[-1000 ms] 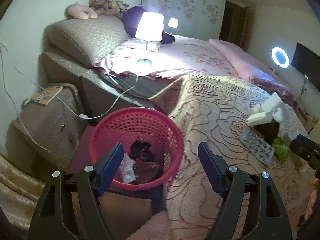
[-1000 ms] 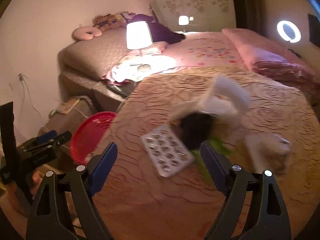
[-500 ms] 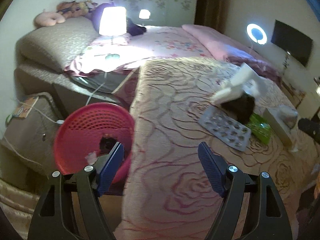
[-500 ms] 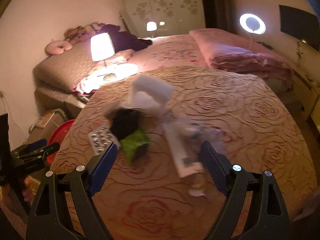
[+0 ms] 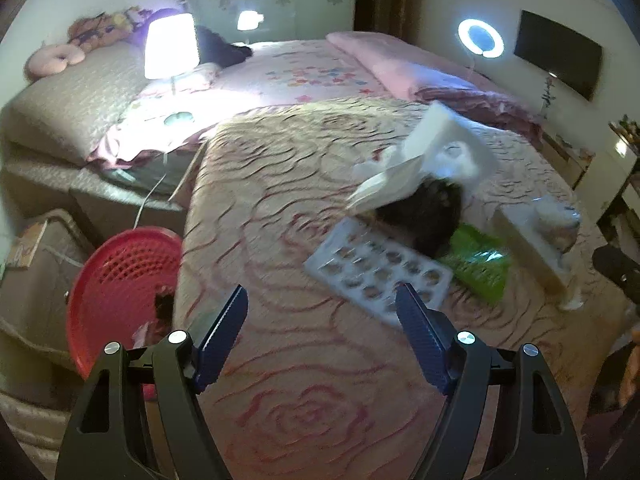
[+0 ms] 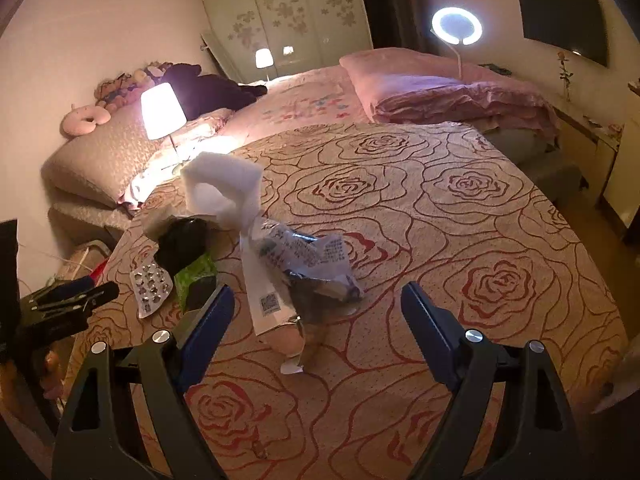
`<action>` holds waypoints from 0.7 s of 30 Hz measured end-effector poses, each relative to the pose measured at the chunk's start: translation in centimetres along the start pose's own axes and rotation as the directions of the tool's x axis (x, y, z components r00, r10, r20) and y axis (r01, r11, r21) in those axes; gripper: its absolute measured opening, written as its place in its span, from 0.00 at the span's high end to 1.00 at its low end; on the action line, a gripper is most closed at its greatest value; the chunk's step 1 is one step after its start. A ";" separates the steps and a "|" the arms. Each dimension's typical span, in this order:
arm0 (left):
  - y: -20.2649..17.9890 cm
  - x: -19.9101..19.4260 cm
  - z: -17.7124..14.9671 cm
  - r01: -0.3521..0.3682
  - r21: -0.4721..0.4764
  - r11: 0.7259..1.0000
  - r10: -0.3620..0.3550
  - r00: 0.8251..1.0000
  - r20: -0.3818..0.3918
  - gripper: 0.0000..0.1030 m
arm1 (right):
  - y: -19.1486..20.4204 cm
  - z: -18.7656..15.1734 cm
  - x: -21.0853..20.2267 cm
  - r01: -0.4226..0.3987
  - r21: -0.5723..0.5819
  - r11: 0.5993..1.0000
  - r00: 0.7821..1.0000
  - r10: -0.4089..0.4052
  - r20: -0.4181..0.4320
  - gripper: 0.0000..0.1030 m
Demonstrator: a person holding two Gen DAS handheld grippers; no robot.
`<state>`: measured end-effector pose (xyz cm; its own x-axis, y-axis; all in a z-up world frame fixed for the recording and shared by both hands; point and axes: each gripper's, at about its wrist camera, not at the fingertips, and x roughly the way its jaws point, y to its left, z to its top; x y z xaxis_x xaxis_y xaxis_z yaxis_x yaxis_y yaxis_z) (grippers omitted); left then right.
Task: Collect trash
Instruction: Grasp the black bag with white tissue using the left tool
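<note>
Trash lies in a heap on the rose-patterned bedspread (image 5: pixel 280 208): a silver blister pack (image 5: pixel 376 276), a black bag (image 5: pixel 424 216), a green wrapper (image 5: pixel 480 268), white foam pieces (image 5: pixel 436 148) and a flat white box (image 5: pixel 532 248). A red mesh basket (image 5: pixel 116 280) with scraps inside stands off the bed's left edge. My left gripper (image 5: pixel 322 312) hangs open over the bedspread, just short of the blister pack. My right gripper (image 6: pixel 318 308) is open too, above a crumpled printed plastic bag (image 6: pixel 308 256) and the white box (image 6: pixel 264 300). Nothing is between either pair of jaws.
A lit lamp (image 5: pixel 171 46) stands at the head of the bed beside pillows and plush toys. A ring light (image 6: pixel 456 26) glows by the far wall. A bedside cabinet (image 5: pixel 36 264) with a cable sits left of the basket. The left gripper shows in the right wrist view (image 6: pixel 60 304).
Both grippers swung right from the basket side across the bed. The basket slid to the left edge of the left view, and the trash heap came closer to both grippers.
</note>
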<state>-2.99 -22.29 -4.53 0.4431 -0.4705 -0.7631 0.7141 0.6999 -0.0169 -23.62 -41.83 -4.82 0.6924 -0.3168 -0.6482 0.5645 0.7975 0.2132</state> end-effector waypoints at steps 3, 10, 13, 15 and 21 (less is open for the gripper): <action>-1.8 0.3 1.2 0.030 0.045 0.999 -0.031 0.999 0.010 0.28 | -0.6 0.1 0.0 0.002 0.013 1.000 1.000 -0.002 0.001 0.20; -5.0 2.8 3.5 0.090 0.104 0.991 -0.089 0.996 -0.012 0.29 | -1.1 0.2 0.2 0.006 0.028 1.000 1.000 -0.006 0.000 0.20; -5.6 4.1 4.2 0.103 0.098 0.990 -0.101 0.994 -0.030 0.29 | -1.4 0.1 0.4 0.007 0.035 0.999 1.000 -0.007 -0.003 0.20; -6.0 4.7 4.7 0.114 0.096 0.989 -0.111 0.993 -0.037 0.31 | -1.7 0.1 0.5 0.008 0.041 0.999 1.000 -0.007 -0.005 0.20; -6.6 6.4 4.5 0.118 0.112 0.987 -0.109 0.991 -0.078 0.65 | -1.8 0.0 0.7 0.002 0.048 0.999 1.000 -0.001 -0.012 0.20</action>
<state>-2.46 -32.30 -6.40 0.3189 -0.5012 -0.8045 0.8173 0.5752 -0.0344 -24.15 -43.53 -5.63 0.6861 -0.3118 -0.6573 0.5869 0.7711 0.2468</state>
